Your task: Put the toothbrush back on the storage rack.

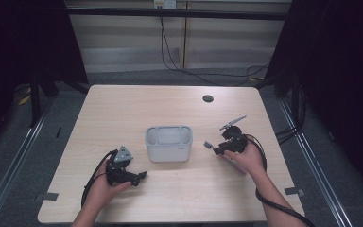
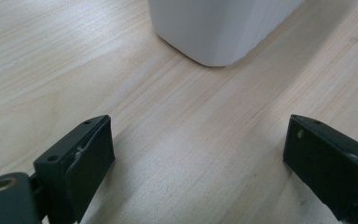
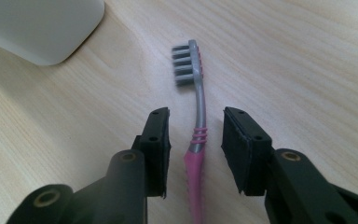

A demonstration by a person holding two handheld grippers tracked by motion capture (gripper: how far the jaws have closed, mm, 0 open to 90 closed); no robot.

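Observation:
A grey and pink toothbrush (image 3: pixel 196 140) lies flat on the wooden table, its bristled head (image 1: pixel 208 144) toward a white plastic holder (image 1: pixel 168 143) with several compartments. My right gripper (image 3: pixel 196 140) straddles the pink handle with a gap on each side, so it is open and the pads do not press on the brush. In the high view that gripper (image 1: pixel 222 147) sits just right of the holder. My left gripper (image 2: pixel 196 158) rests wide open on the table in front of the holder's corner (image 2: pixel 214 28), with nothing between its jaws. From above it (image 1: pixel 139 177) lies left of and nearer than the holder.
A round cable hole (image 1: pixel 208 98) is set in the far part of the table (image 1: pixel 123 109). Cables run across the floor beyond the far edge. Dark curtains stand at both sides.

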